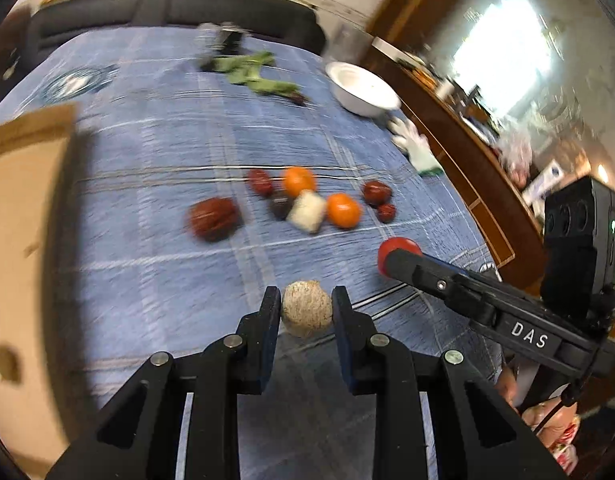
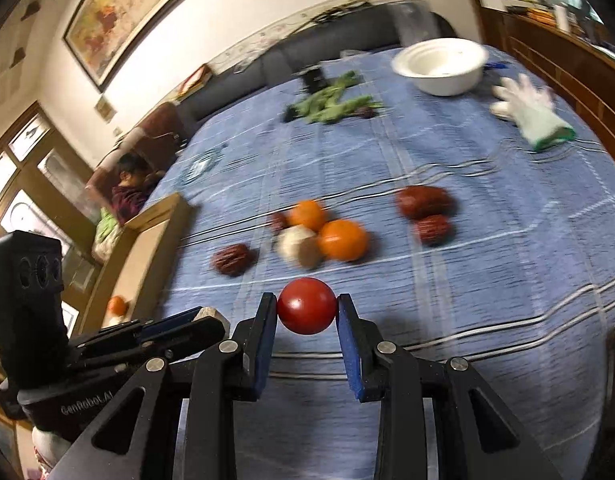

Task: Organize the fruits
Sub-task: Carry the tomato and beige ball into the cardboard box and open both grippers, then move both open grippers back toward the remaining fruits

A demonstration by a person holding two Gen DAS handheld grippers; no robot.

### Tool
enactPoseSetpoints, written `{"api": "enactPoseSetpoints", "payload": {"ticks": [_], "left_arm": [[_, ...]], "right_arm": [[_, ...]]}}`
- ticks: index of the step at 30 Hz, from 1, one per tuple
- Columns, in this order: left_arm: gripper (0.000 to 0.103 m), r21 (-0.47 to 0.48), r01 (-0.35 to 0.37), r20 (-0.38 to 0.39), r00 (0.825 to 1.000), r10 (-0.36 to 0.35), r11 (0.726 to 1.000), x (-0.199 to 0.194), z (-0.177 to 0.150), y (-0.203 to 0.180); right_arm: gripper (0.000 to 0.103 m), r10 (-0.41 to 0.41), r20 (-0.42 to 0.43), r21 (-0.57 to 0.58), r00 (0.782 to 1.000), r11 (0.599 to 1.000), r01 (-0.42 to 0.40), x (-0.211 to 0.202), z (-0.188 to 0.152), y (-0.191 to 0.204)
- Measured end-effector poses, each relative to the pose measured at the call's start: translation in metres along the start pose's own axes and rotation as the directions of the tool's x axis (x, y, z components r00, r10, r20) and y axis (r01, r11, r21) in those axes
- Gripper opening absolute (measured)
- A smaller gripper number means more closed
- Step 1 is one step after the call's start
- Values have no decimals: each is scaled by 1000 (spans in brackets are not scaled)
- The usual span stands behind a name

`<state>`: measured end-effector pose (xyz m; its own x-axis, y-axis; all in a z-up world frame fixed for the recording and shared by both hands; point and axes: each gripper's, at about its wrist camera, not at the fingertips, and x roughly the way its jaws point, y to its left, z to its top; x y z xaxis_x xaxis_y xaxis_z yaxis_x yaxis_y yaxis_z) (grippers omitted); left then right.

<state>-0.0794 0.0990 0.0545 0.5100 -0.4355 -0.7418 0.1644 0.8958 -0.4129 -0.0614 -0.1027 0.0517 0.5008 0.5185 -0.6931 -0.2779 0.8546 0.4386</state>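
Walnut point(image 1: 306, 314) clamped between left tool point(image 1: 306, 312) fingertips.

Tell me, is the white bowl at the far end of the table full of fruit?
No, the right wrist view shows the white bowl with nothing visible inside, while the oranges lie loose on the blue cloth.

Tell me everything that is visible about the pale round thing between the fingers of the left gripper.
The pale round thing is a beige, roughly spherical piece with a rough, fibrous-looking, speckled surface; what it is exactly cannot be told. The left gripper is shut on it: both fingers press its sides near their tips. It appears lifted off the blue checked tablecloth. In the right wrist view only a small corner of it shows behind the left gripper's fingers.
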Motion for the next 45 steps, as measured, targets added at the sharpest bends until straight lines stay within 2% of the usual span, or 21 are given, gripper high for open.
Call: {"api": "enactPoseSetpoints", "payload": {"ticks": [5,7,12,18,24,31,33,35,38,45], "left_arm": [[25,-115,-53,54,997,59,992,-47,-19,55],[25,-162,-93,80,991,107,982,-67,-25,79],[25,-278,-198,118,964,238,940,-108,-39,139],[25,-371,-267,103,940,325,889,-126,-51,188],[25,-393,-286,69,938,338,874,-121,-56,210],[26,-420,-244,90,947,307,874,-122,-56,218],[30,-430,-225,99,951,294,874,-123,-56,219],[38,-436,-220,108,950,294,872,-127,-56,219],[46,-447,-213,127,946,298,869,-132,-54,217],[50,-455,-203,164,938,306,867,-146,-46,203]], "right_arm": [[33,96,-45,-66,994,993,-99,12,-7,53],[33,128,-66,-104,990,985,-134,19,-11,79],[34,183,-134,-207,974,956,-208,43,-22,143],[34,185,-219,-324,958,912,-250,80,-41,205],[34,126,-271,-409,954,882,-233,118,-55,237],[34,90,-295,-456,951,861,-223,135,-70,251],[34,89,-288,-466,954,857,-220,135,-72,257],[34,85,-280,-477,956,852,-215,135,-74,259],[35,78,-267,-494,960,845,-206,134,-75,263],[36,118,-232,-475,965,852,-218,111,-69,252]]}}
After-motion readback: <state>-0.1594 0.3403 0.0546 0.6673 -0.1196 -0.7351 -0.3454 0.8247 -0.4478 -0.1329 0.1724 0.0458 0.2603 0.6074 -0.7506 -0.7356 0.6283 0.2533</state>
